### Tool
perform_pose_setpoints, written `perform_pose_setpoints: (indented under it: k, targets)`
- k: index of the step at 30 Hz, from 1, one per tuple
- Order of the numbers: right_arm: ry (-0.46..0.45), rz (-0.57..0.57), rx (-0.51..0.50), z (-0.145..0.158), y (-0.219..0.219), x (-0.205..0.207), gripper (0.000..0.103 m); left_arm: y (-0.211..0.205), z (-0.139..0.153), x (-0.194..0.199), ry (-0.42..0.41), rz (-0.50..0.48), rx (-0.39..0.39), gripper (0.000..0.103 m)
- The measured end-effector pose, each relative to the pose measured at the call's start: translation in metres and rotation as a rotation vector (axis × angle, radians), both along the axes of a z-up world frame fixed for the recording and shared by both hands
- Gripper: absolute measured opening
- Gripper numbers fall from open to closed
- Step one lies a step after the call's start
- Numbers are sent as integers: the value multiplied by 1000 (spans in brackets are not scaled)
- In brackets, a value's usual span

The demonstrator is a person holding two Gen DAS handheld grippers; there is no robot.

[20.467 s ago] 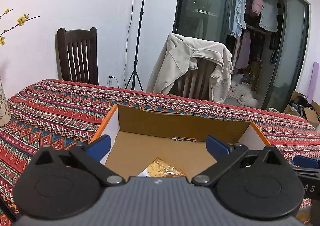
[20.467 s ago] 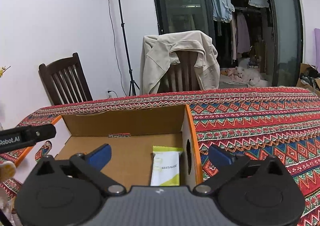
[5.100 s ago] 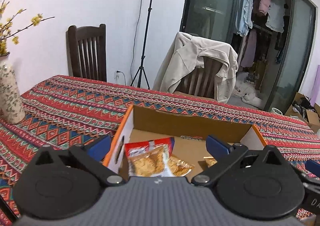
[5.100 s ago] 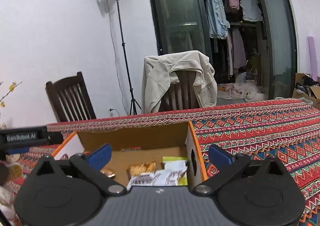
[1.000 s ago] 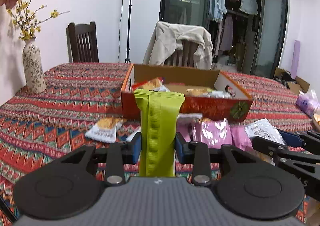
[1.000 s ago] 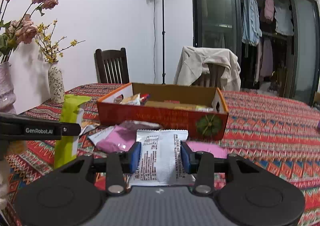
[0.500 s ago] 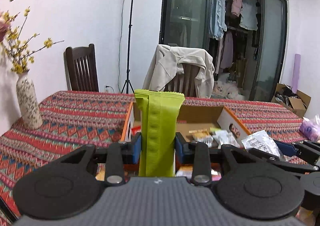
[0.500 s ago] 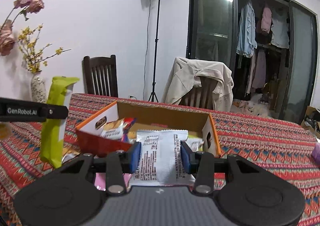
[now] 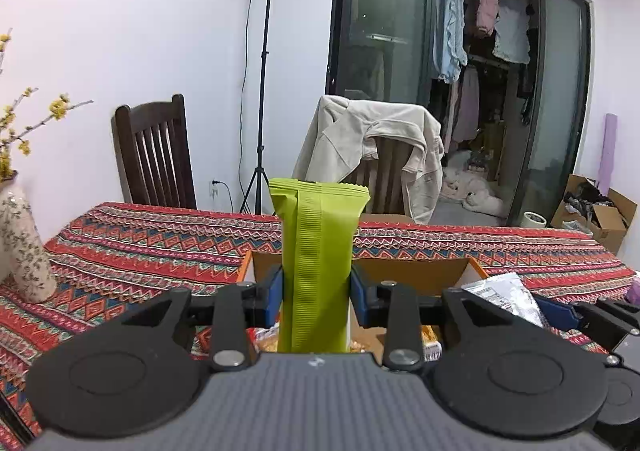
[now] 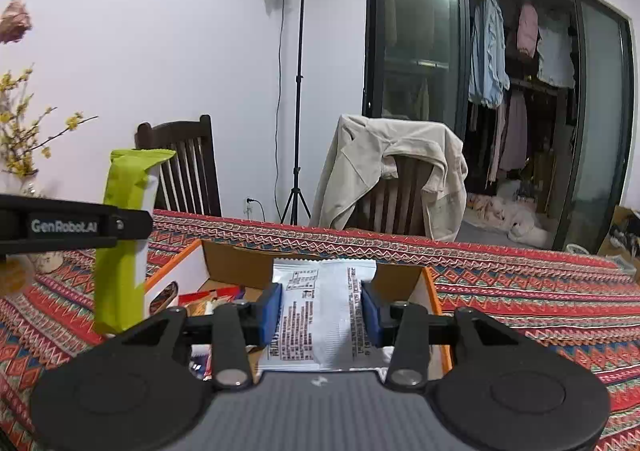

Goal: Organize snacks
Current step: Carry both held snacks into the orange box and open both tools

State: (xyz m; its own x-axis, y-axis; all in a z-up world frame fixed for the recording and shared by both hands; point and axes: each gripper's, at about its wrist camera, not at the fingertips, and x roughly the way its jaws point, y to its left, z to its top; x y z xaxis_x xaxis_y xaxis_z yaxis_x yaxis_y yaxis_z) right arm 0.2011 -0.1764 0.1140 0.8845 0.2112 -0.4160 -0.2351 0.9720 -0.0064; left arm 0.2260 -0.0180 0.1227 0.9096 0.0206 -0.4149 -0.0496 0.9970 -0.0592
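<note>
My left gripper (image 9: 317,293) is shut on a green snack packet (image 9: 318,247), held upright over the near left part of the orange cardboard box (image 9: 416,271). My right gripper (image 10: 322,309) is shut on a white snack packet (image 10: 326,303) over the box (image 10: 434,291). The green packet (image 10: 124,235) and the left gripper show at the left of the right wrist view. The white packet (image 9: 506,297) shows at the right of the left wrist view. Several snacks (image 10: 208,299) lie inside the box.
The table has a red patterned cloth (image 9: 140,243). A flowered vase (image 9: 22,247) stands at the left. A dark wooden chair (image 9: 154,155), a light stand (image 9: 262,83) and a chair with a beige jacket (image 9: 372,147) stand behind the table.
Both grippers have moved forward and now hang over the box with their packets still held. The box fills more of each view.
</note>
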Motion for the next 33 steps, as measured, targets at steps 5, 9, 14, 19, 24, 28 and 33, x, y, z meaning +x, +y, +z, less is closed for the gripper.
perform_pose_setpoints:
  k: [5, 9, 14, 19, 24, 28, 33]
  targets:
    - [14, -31, 4, -15, 1, 35, 42, -2, -21, 30, 32, 1, 0, 35]
    - [-10, -18, 16, -39, -3, 48, 42, 1, -51, 41, 43, 12, 4, 35]
    - [48, -9, 45, -66, -9, 65, 41, 5, -79, 61, 102, -4, 26, 36]
    - [97, 3, 61, -75, -11, 71, 65, 14, -93, 67, 120, 36, -13, 74]
    - [114, -11, 77, -81, -14, 72, 100, 19, -90, 56, 62, 64, -40, 103]
    - [111, -9, 78, -82, -13, 70, 103, 17, -86, 56, 46, 74, -27, 103]
    - [101, -15, 75, -75, -14, 69, 103, 19, -78, 54, 46, 89, -44, 103]
